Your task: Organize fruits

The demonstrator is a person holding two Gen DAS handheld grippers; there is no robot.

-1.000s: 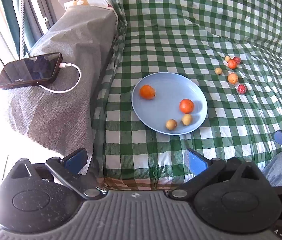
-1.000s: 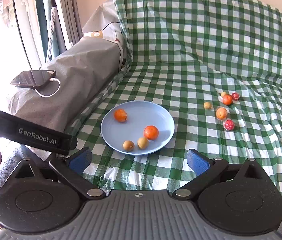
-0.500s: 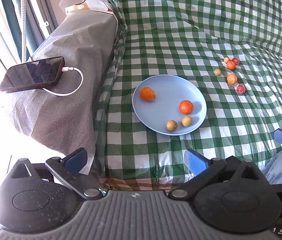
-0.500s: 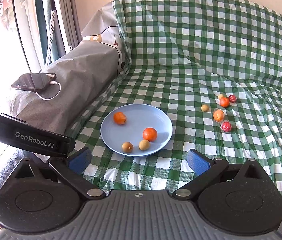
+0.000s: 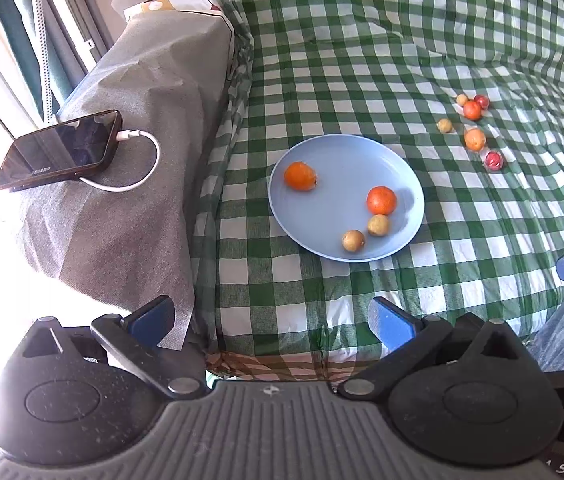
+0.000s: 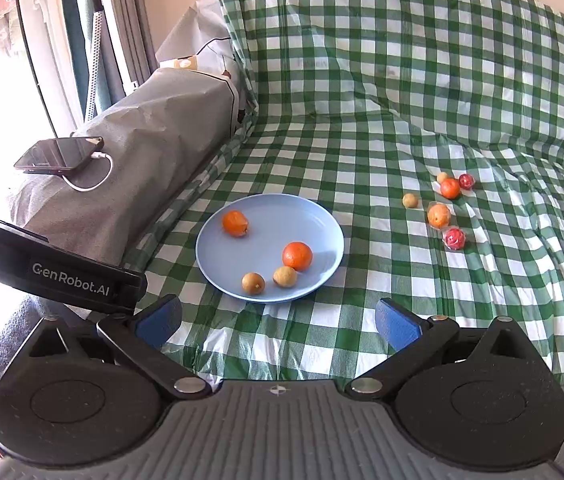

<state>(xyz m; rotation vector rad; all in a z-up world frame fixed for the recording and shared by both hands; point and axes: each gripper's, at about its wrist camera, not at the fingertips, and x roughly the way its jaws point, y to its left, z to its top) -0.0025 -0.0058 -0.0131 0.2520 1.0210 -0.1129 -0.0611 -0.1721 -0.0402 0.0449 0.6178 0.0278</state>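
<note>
Both tongs are held spread and empty, well back from the blue plate (image 6: 324, 220): left gripper (image 5: 270, 314), right gripper (image 6: 278, 316). Four fruits are gathered on it; six loose fruits (image 6: 439, 215) lie at two o'clock, presumably awaiting collection. Only in the right view is the left tool's branded body (image 6: 70, 280) shown.

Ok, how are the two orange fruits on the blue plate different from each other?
The left orange fruit lies alone near the blue plate's left edge; the right orange fruit sits right beside a small tan fruit. The left one looks slightly oblong, the right rounder and redder. Both rest loose on the plate.
</note>
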